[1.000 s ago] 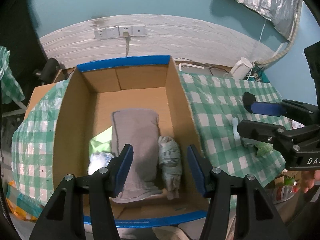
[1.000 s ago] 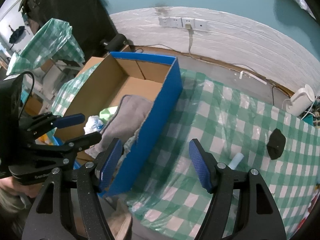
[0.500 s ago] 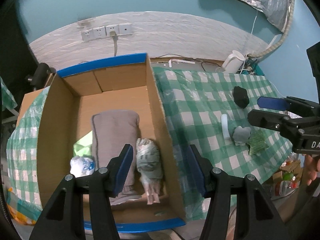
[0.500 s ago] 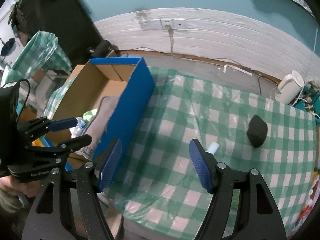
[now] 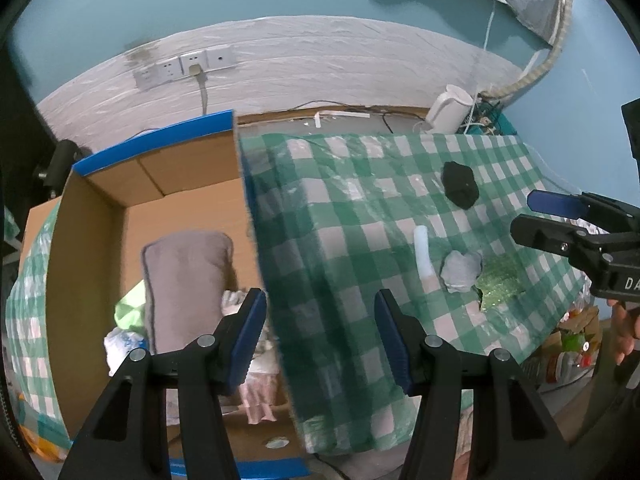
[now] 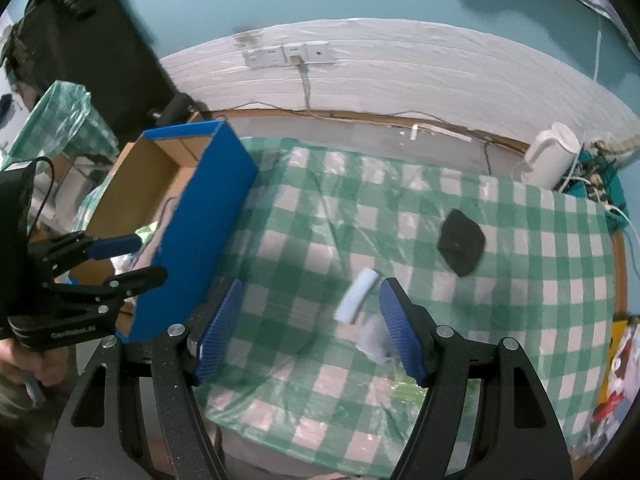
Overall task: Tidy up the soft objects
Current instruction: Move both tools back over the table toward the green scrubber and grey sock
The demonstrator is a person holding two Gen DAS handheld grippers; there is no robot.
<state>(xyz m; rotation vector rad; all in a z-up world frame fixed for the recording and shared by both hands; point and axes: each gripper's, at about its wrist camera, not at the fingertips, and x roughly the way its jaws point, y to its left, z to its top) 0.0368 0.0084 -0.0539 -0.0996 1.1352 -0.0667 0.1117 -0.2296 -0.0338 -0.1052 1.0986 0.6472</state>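
Note:
A blue-sided cardboard box (image 5: 92, 216) (image 6: 200, 216) stands left of a table under a green checked cloth (image 5: 360, 208) (image 6: 360, 216). Inside it lie a folded grey towel (image 5: 186, 280), a light green cloth (image 5: 130, 312), a white bundle (image 5: 120, 344) and a pale roll (image 5: 256, 392). On the cloth lie a black soft lump (image 5: 460, 189) (image 6: 461, 243), a white roll (image 5: 423, 254) (image 6: 356, 295), a grey piece (image 5: 461, 270) (image 6: 372, 340) and a green glittery piece (image 5: 500, 286). My left gripper (image 5: 320, 332) hangs open over the box's right wall. My right gripper (image 6: 308, 326) hangs open and empty above the cloth, near the white roll.
A white kettle (image 5: 450, 110) (image 6: 550, 160) and cables sit at the table's far edge below a wall with sockets (image 6: 288, 55). Another checked cover (image 6: 60, 120) lies left of the box. Coloured packets (image 5: 572, 344) sit low at the right.
Both grippers have shifted right, off the box and toward the table. The box has slid left in both views and the loose items on the cloth have come into view. Both stay open.

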